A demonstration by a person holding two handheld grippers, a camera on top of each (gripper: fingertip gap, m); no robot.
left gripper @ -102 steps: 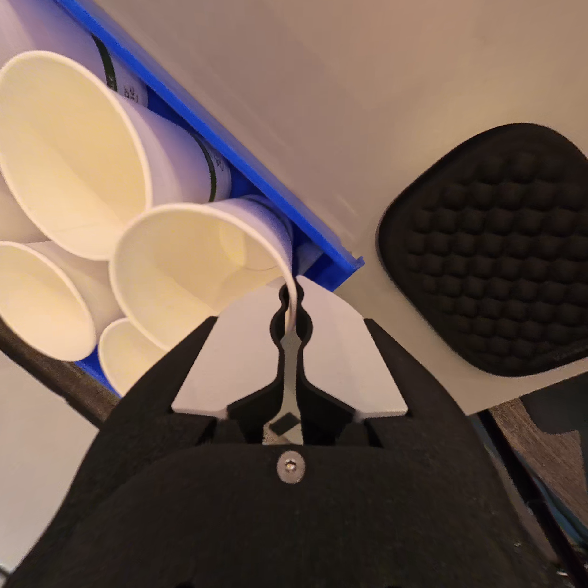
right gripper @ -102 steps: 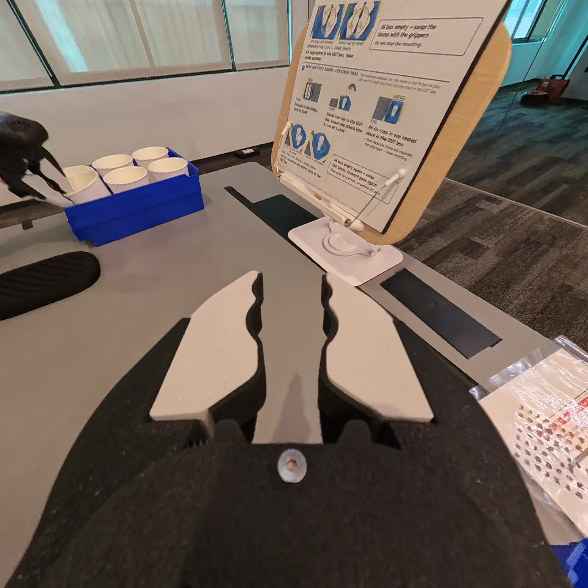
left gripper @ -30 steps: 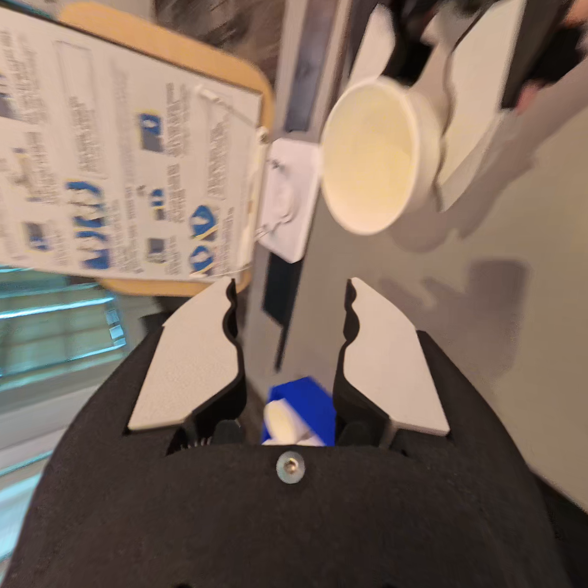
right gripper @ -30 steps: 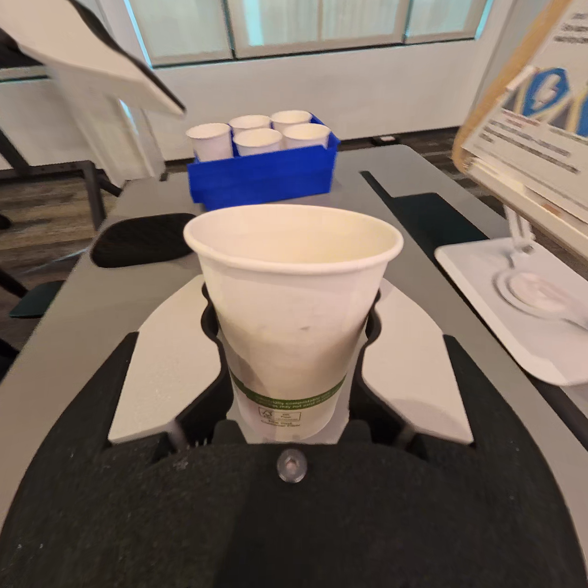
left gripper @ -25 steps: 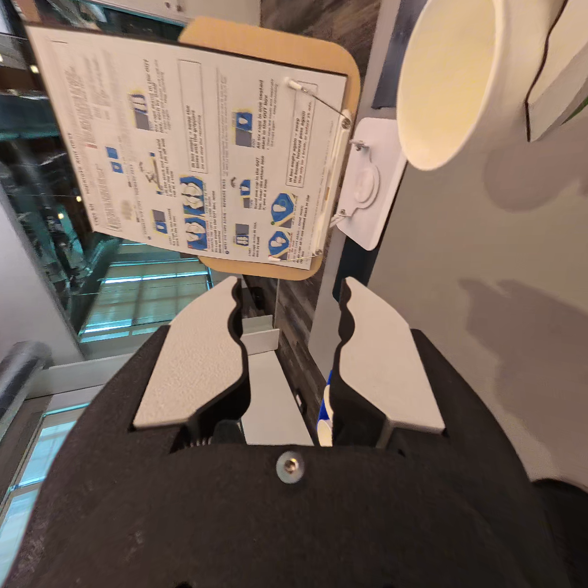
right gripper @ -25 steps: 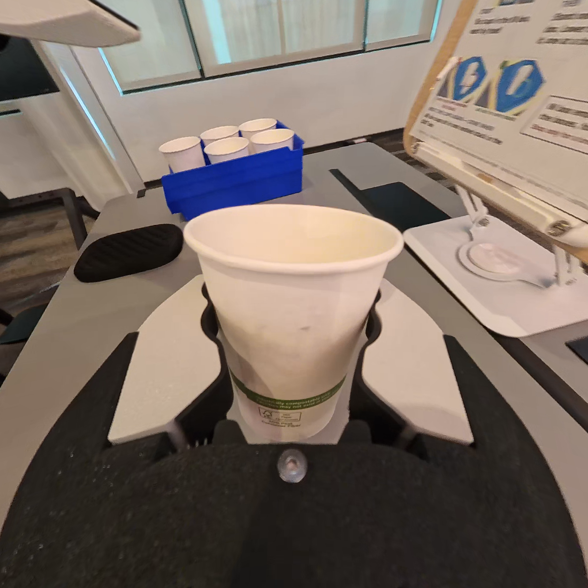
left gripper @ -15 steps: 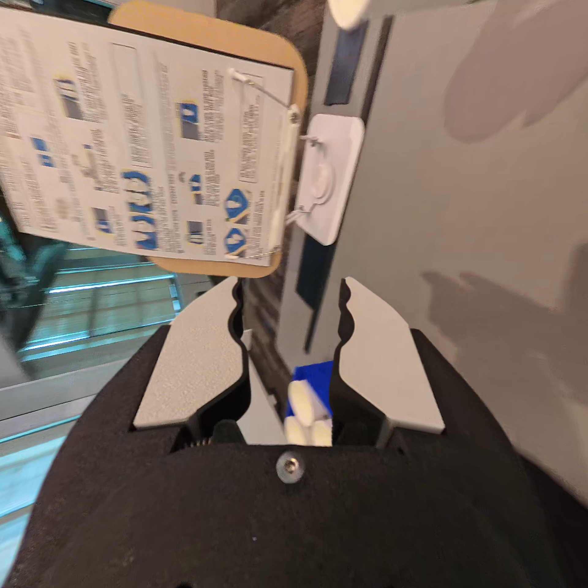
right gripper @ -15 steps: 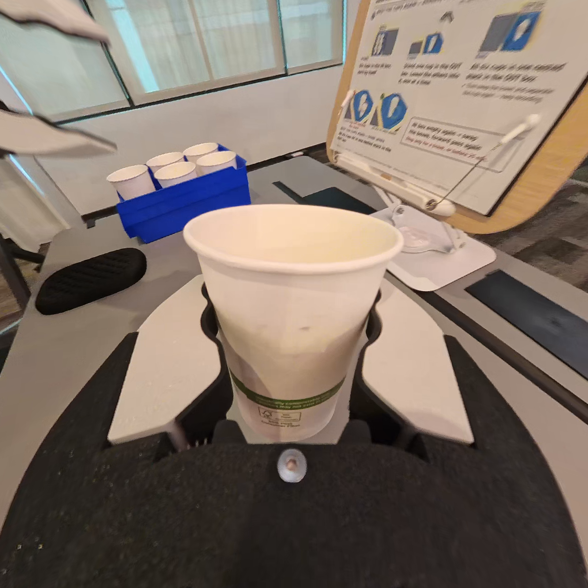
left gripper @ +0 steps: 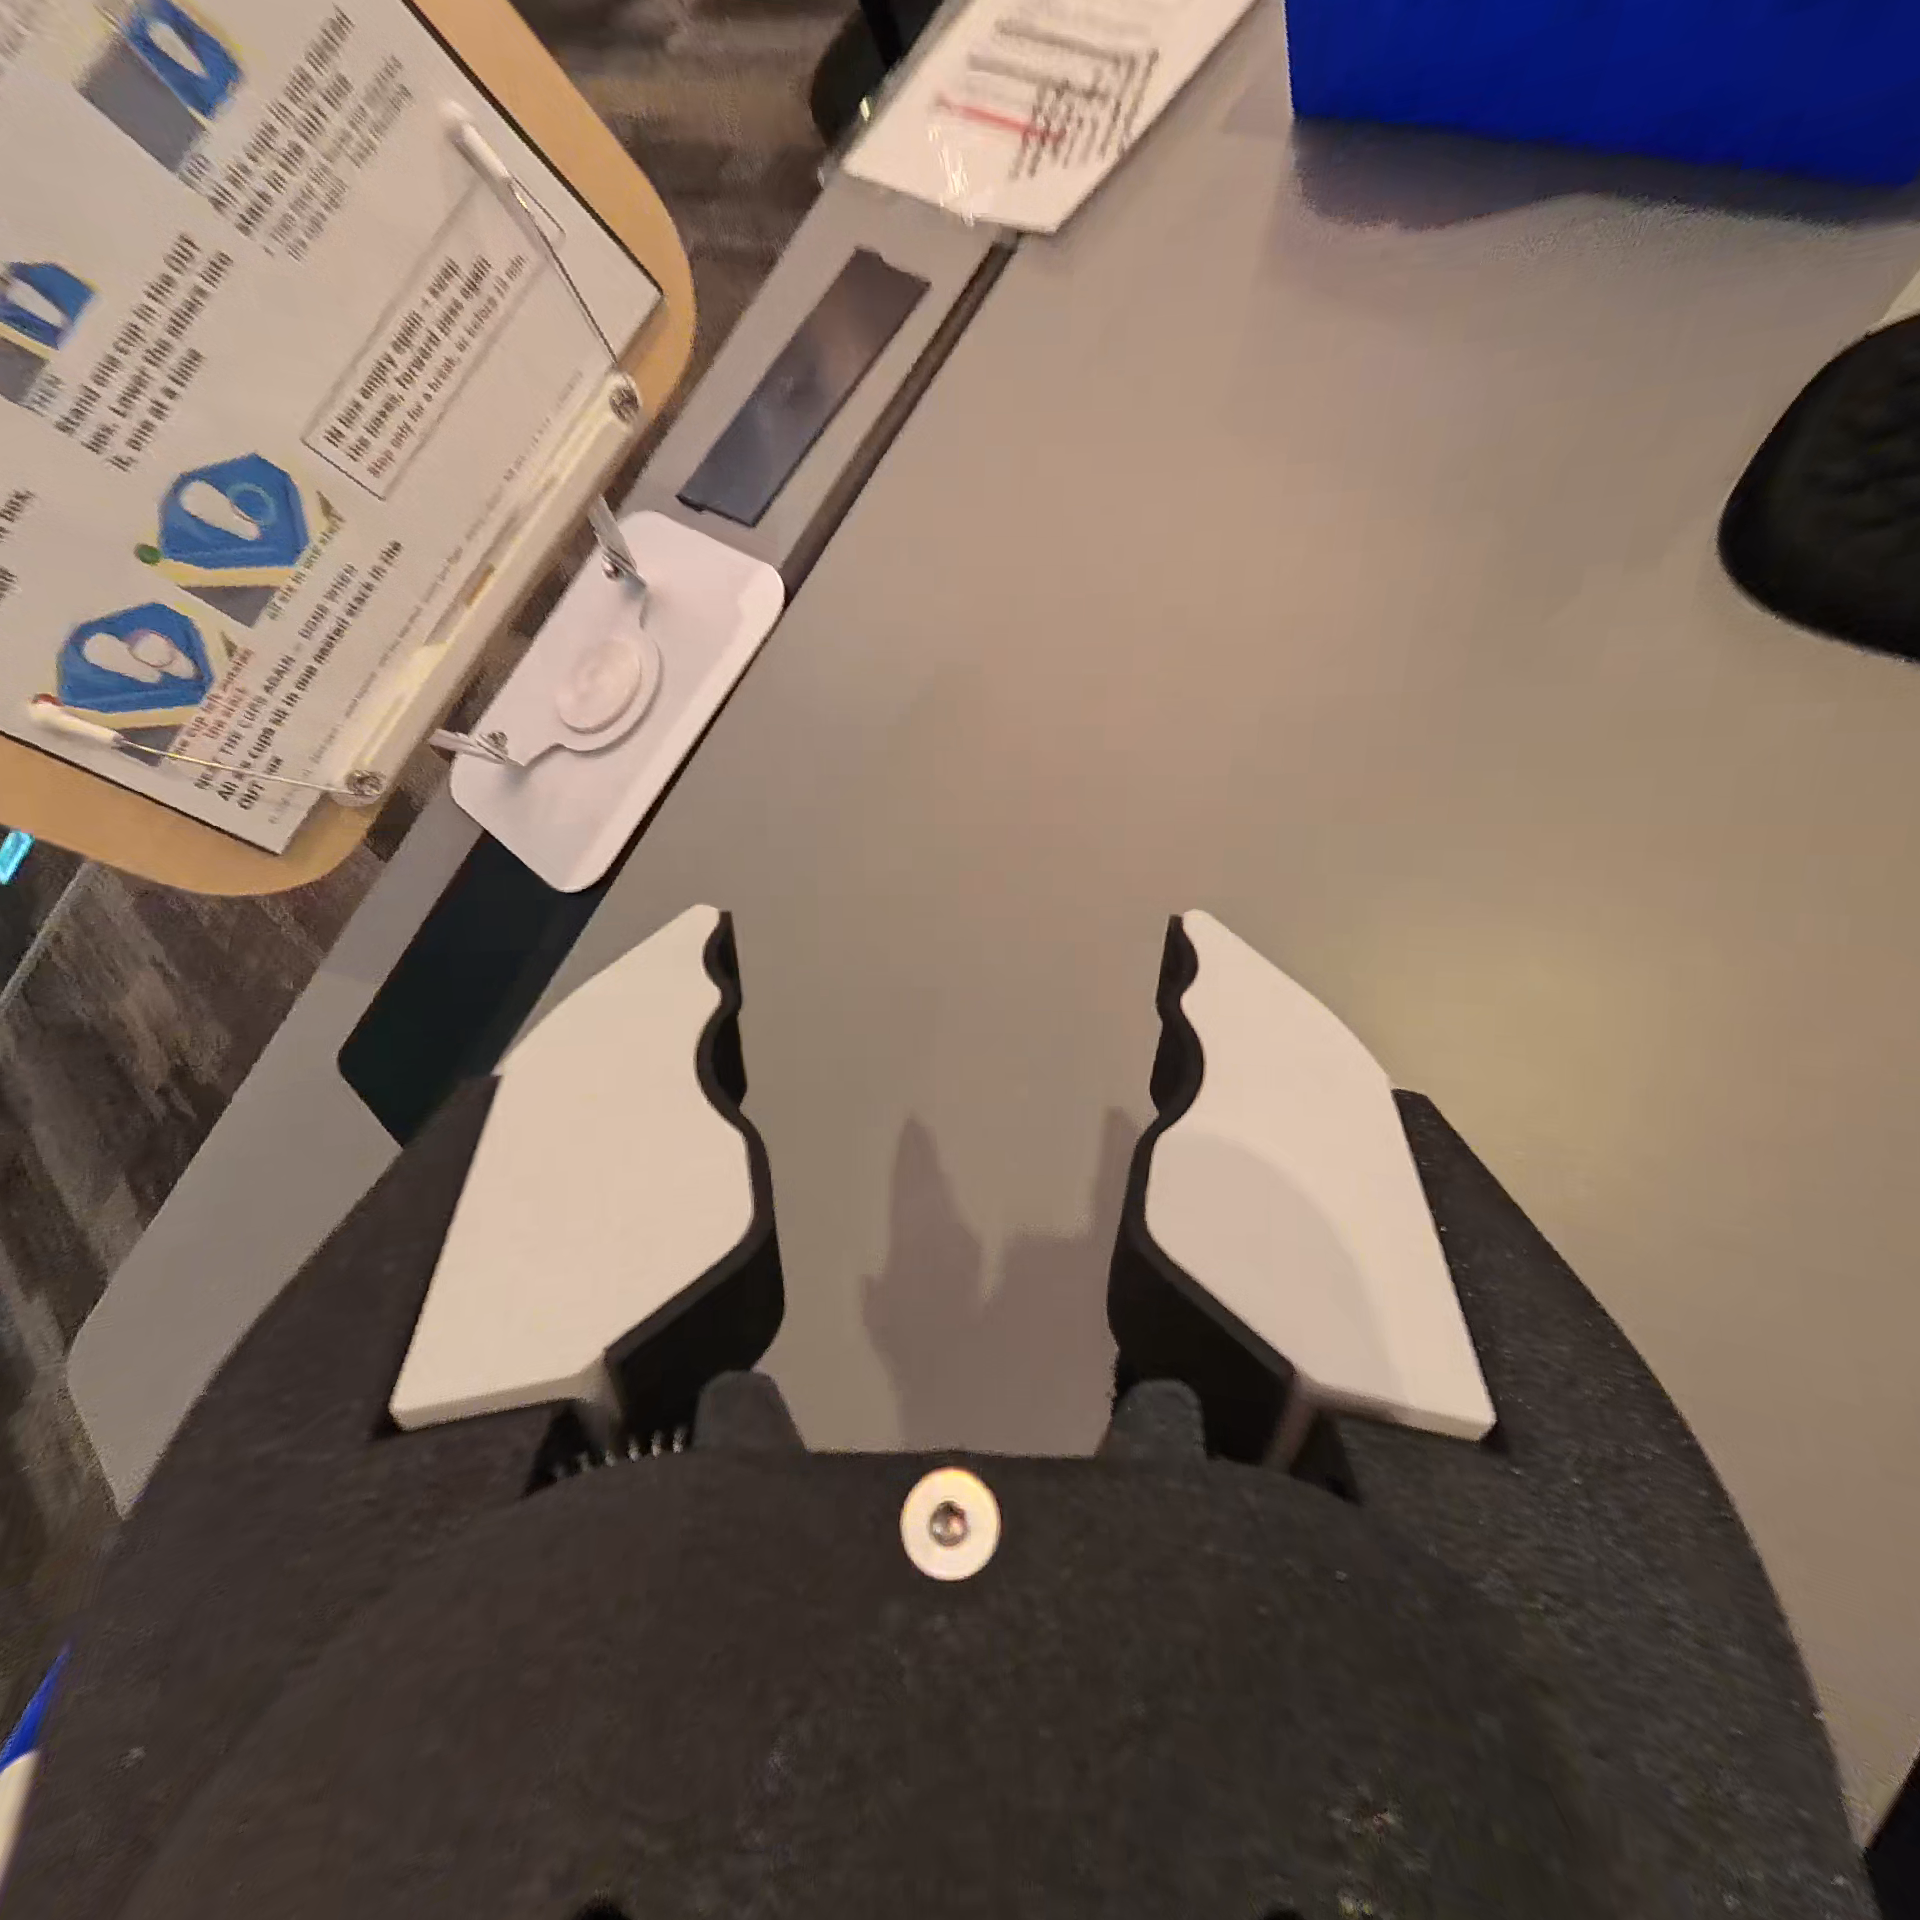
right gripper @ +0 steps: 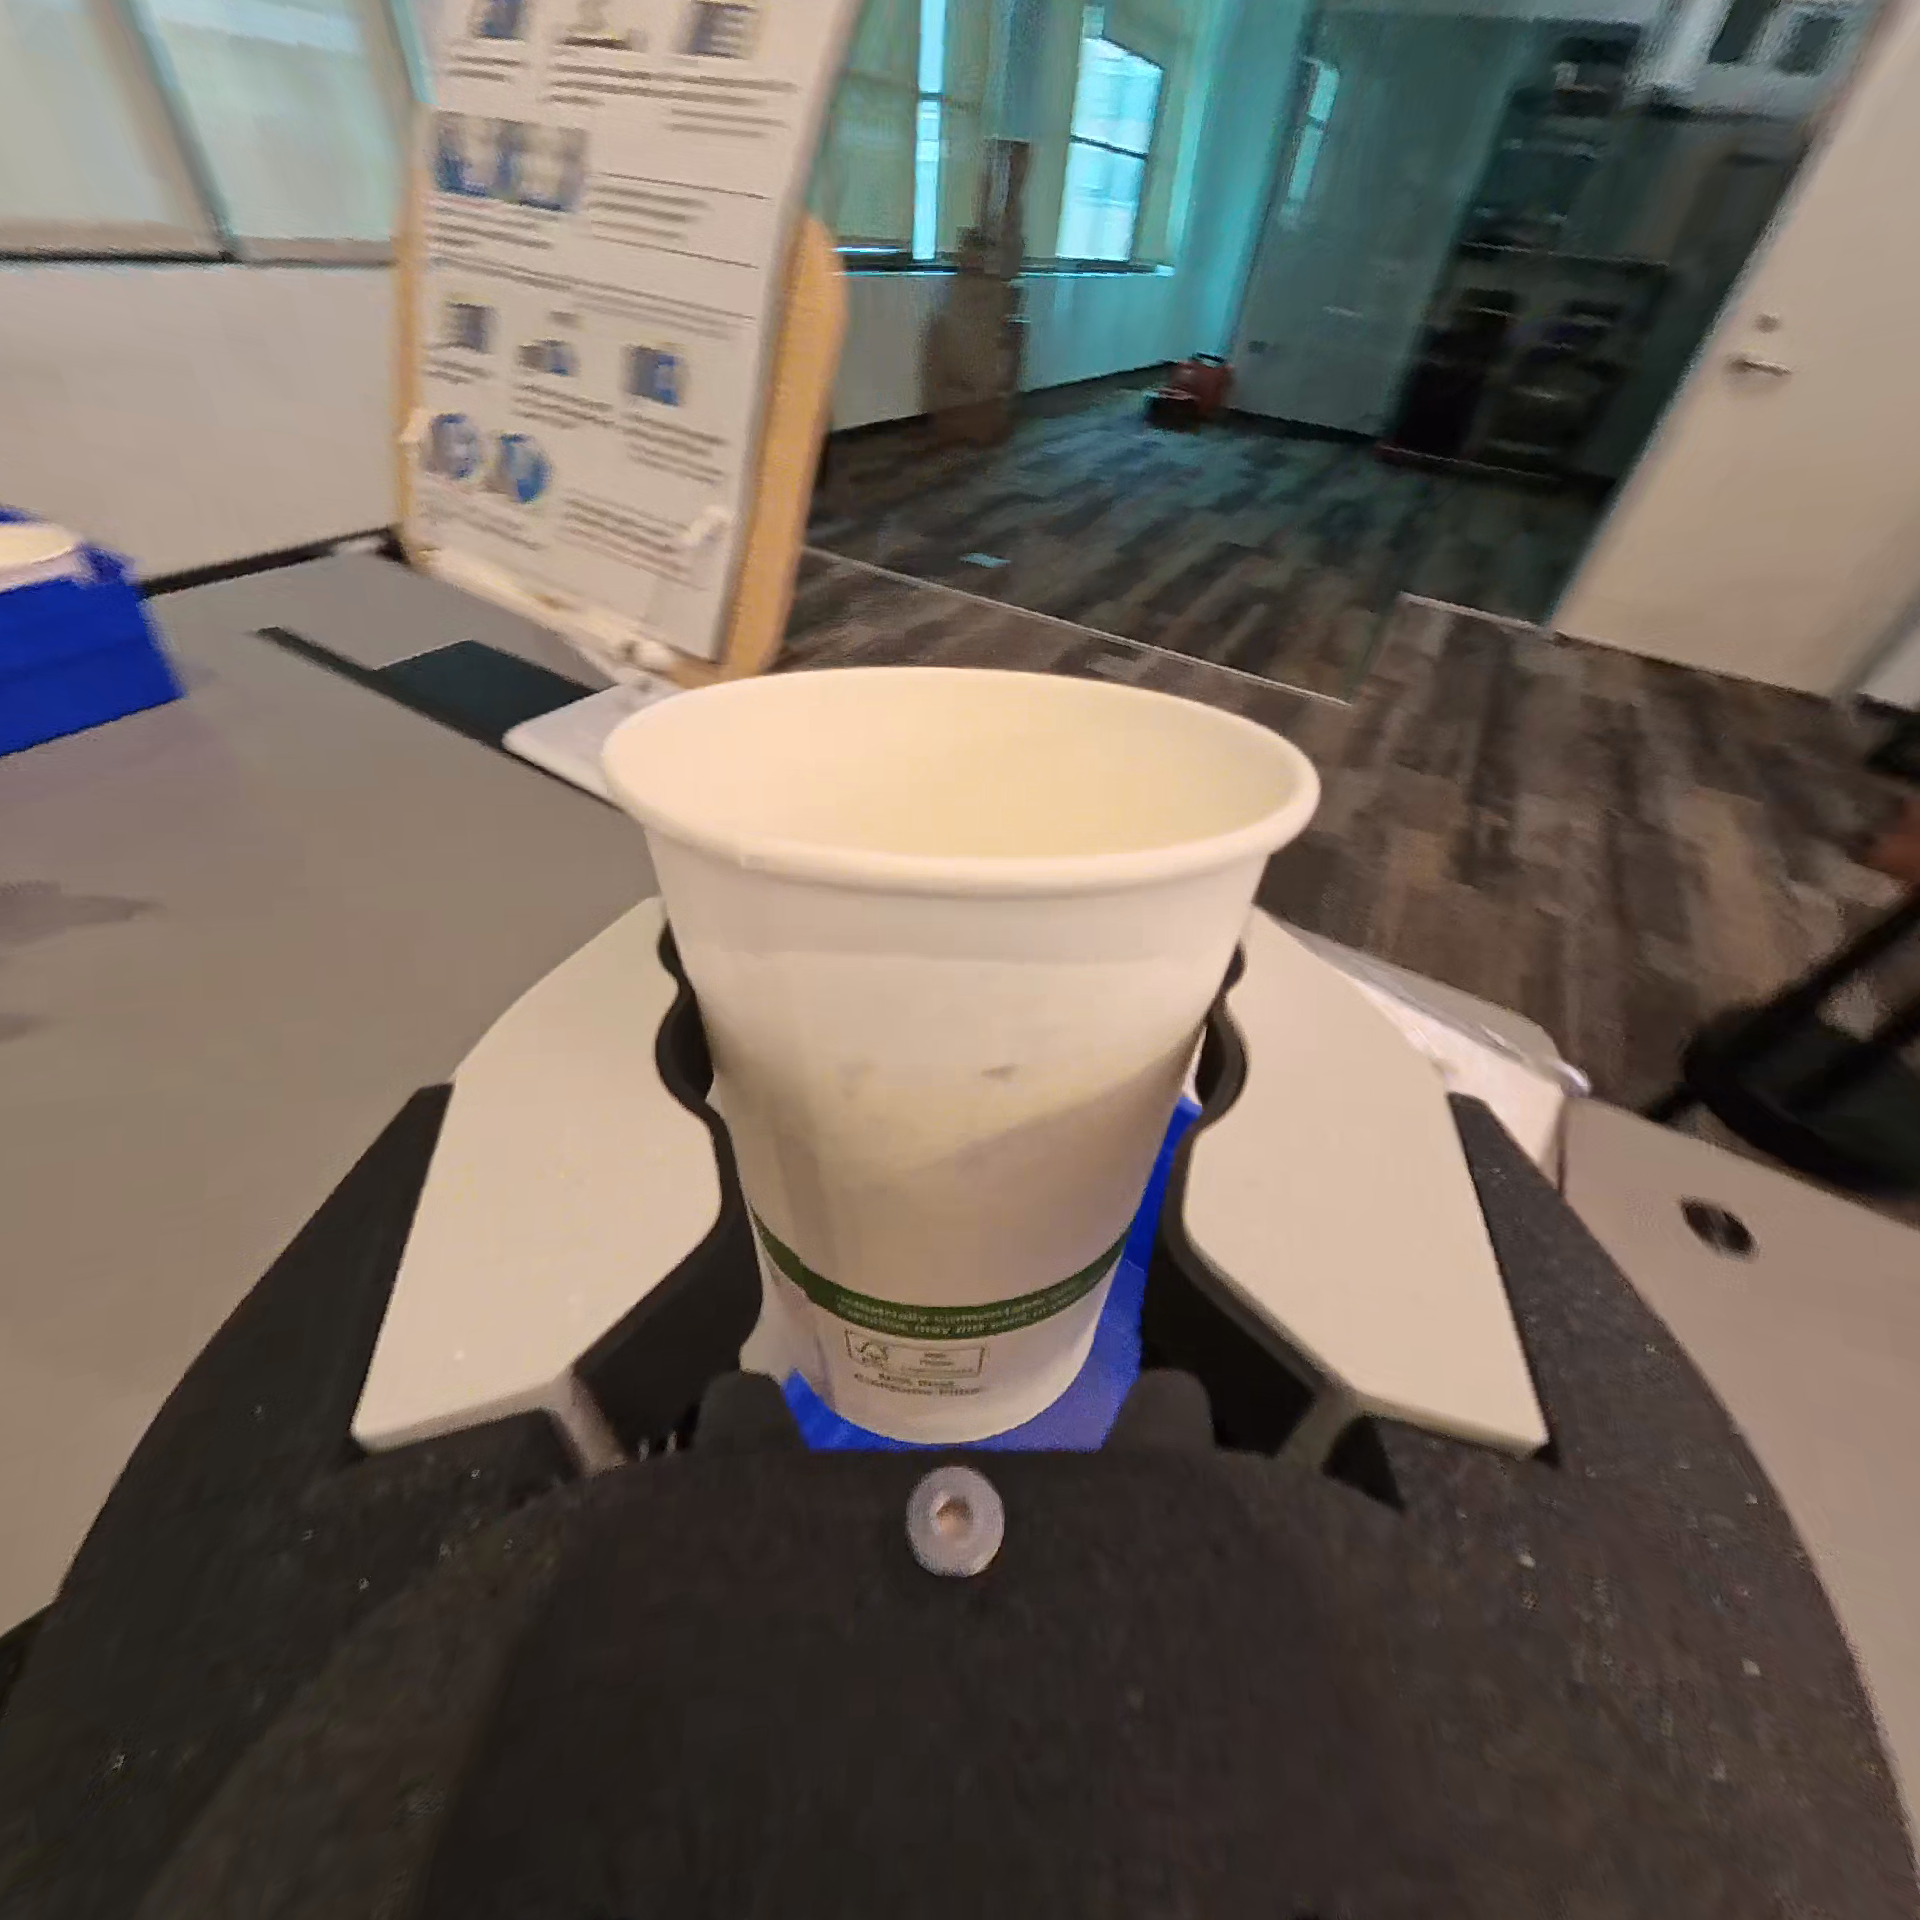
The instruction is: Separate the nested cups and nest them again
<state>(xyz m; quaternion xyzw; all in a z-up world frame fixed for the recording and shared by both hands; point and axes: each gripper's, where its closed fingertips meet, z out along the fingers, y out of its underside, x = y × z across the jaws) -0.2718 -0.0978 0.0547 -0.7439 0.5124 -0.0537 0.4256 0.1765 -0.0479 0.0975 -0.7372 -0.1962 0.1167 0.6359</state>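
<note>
The right tool [right gripper: 951,997] is clamping a white paper cup [right gripper: 951,997] upright around its lower body. The cup is showing a cream inside, a rolled rim, a faint grey smudge or two on the wall, and a green band with small print plus a little boxed mark near the base; not repeating any of that text. A bit of blue bin [right gripper: 1127,1340] is peeking out right under the cup.

The left tool [left gripper: 948,1023] is sitting with its fingers apart and nothing between them, pointing over the bare grey desk [left gripper: 1299,644]. Off to its left, the tan board with a white printed instruction sheet [left gripper: 260,436] is standing on a white base.

Compared with half a second ago, the right view is swinging further right: the far blue box of cups is sliding nearly out of frame.
</note>
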